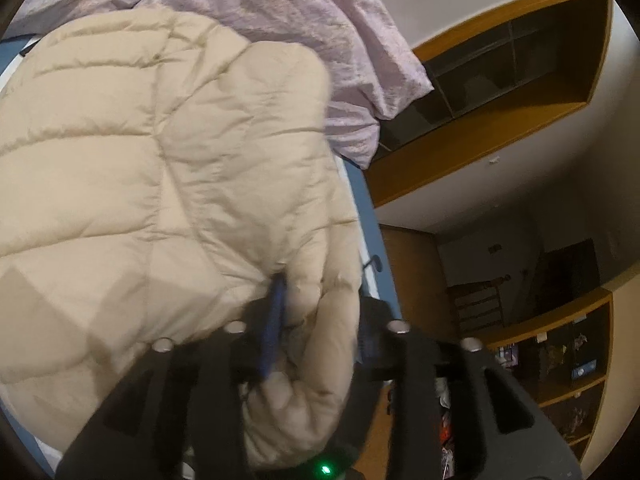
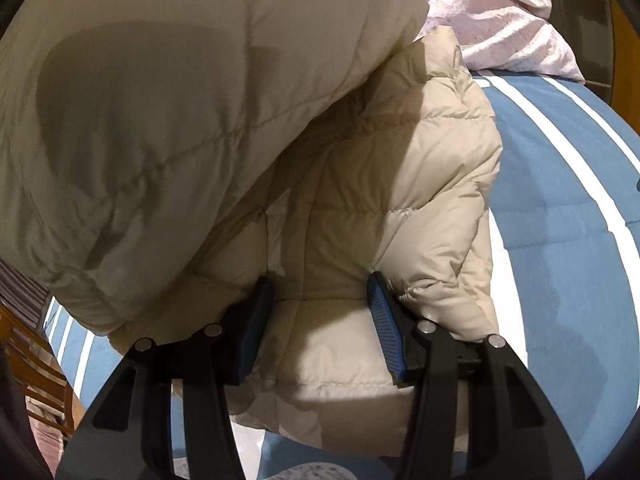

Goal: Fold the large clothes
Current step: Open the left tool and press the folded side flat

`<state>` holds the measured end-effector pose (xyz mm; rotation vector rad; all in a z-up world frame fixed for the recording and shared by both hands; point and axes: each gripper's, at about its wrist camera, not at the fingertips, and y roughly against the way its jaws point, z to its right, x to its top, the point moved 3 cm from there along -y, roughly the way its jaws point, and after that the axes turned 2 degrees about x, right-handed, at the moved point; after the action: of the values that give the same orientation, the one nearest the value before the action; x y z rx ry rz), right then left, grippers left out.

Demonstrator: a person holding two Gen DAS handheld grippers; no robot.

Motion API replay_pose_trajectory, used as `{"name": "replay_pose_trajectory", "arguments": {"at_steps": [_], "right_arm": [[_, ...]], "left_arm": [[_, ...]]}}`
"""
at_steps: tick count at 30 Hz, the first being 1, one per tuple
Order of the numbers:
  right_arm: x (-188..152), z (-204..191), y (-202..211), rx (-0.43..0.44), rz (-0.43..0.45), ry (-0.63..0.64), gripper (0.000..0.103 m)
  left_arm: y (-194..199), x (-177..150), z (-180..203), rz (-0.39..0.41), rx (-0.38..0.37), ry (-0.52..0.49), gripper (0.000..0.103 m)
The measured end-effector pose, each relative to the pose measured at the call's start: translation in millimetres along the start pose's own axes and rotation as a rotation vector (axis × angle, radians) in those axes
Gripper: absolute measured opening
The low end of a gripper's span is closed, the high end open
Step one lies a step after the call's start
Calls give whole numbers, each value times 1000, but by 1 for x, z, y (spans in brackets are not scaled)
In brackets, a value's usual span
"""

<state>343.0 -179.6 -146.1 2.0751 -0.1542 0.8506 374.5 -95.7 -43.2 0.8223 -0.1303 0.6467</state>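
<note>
Left wrist view shows a beige quilted puffer jacket filling the left and middle, lying on a bed with a blue and white striped bedspread whose edge runs down beside the jacket's right side. Above it sits a crumpled lilac duvet, touching the jacket's top edge. At the bottom centre, the left gripper has a puffy fold of the jacket between its blue-padded fingers; the picture is blurred there, and I cannot tell whether the pads press on the cloth or stand just off it. To the right, beyond the bed, a wooden wall shelf has dark compartments that look empty apart from something too dim to name, and lower right a wooden bookcase holds small boxes and oddments too small to identify. Right wrist view has the same jacket bulging in a thick folded layer at upper left over a flatter layer lower down. The right gripper stands partly spread, its ribbed blue pads on either side of the jacket's lower panel, pinching that quilted layer. Right of the jacket lies the striped bedspread, with the lilac duvet at the top right.
</note>
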Motion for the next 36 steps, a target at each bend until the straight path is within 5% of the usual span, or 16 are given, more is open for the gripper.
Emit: {"name": "replay_pose_trajectory", "arguments": {"at_steps": [8,19,25,36], "right_arm": [[-2,4,5,-7,6,-27,52],[-7,2,10,-14,11,-29,52],[-9,1,11,-8,16,-25,52],[-9,7,19,-2,25,-11,52]], "left_arm": [[44,-4,9,55,46,-73,46],[100,21,-70,209,324,-42,48],[77,19,-93,170,368,-39,48],[29,-10,-82,129,381,-150,50]]}}
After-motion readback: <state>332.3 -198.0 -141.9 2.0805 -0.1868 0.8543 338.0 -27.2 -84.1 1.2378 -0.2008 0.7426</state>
